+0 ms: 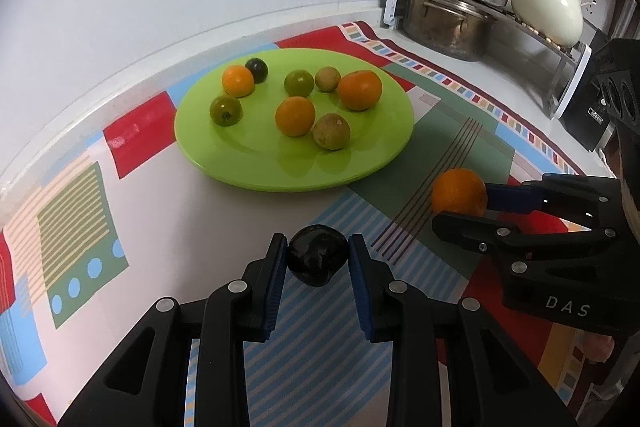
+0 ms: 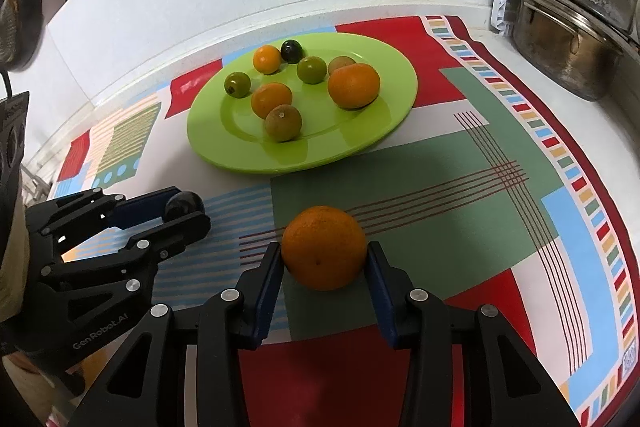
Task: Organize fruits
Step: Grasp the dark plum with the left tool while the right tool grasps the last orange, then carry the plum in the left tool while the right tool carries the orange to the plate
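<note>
You are holding two fruits short of the plate. Left gripper is pinching a dark plum; right gripper is pinching an orange. Next, likely: carrying both over the plate's bare near side, then releasing.

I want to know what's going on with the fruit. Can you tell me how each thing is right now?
Left gripper: shut on the dark fruit.
Dark fruit: held between the fingers.
Right gripper: shut on the orange.
Orange: held between the fingers.
Plate: flat on the mat, holding eight fruits.
Mat: spread flat on the counter.
Pot: lid on.
</note>
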`<state>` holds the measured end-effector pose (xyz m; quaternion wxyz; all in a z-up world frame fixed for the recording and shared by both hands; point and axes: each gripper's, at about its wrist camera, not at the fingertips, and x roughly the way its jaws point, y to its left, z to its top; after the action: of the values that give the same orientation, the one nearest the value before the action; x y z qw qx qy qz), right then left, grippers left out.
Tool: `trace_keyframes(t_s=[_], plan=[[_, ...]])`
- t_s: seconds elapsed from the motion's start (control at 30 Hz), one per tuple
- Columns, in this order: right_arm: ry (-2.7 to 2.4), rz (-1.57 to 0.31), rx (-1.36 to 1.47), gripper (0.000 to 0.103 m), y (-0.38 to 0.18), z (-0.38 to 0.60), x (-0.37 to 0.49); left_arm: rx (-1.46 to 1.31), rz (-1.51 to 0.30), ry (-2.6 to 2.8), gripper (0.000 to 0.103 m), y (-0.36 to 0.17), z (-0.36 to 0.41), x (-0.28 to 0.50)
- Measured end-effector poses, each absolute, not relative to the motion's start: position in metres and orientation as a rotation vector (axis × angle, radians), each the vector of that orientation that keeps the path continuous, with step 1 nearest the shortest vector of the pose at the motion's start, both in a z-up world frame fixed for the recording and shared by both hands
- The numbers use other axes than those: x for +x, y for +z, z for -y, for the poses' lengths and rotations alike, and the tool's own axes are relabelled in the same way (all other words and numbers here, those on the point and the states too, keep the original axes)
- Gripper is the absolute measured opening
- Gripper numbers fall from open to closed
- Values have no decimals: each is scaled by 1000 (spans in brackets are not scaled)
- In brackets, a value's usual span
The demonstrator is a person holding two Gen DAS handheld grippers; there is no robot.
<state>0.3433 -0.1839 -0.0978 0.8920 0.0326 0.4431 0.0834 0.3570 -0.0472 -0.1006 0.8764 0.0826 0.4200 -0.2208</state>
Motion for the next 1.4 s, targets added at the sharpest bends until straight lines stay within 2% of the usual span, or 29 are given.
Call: trace_keyframes(t_s=[0.47, 0.97, 1.4], plan=[[187, -849, 68, 42, -68, 184, 323, 155, -820, -448, 31, -73, 44, 333], [209, -737, 83, 42, -26, 187, 299, 157, -677, -438, 31, -23, 43, 306], [224, -652, 83, 42, 5, 186, 297, 160, -592, -432, 31, 9, 45, 311]])
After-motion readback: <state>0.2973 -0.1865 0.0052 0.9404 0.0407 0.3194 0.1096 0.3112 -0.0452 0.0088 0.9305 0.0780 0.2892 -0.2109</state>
